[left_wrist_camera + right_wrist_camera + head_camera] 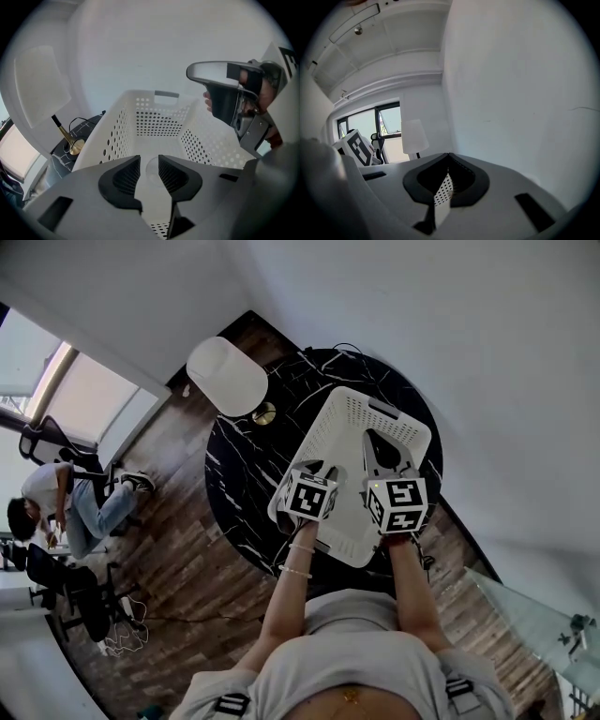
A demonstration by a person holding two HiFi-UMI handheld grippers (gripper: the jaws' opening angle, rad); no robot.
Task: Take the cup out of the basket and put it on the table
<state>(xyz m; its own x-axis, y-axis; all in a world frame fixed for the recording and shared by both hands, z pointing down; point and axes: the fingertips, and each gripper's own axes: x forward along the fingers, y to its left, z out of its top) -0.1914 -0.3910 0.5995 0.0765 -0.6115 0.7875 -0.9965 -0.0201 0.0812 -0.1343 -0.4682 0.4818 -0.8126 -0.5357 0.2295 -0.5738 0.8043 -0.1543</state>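
Basket (pixel 339 426) pinched by right gripper (pixel 448 159), left gripper (pixel 149 158) spread over cup (pixel 151 171)

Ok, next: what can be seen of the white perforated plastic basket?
The white perforated plastic basket is rectangular, open-topped, its walls punched with dot grids, with a grey handle in one end rim. It stands upright on the round black marbled table. The right gripper is shut on its wall; the open left gripper points into it, at a faint clear cup on its floor.

One basket (pixel 328 432), one cup (pixel 153 169), one table (pixel 242 474), one lamp (pixel 227 376), one seated person (pixel 56 498).
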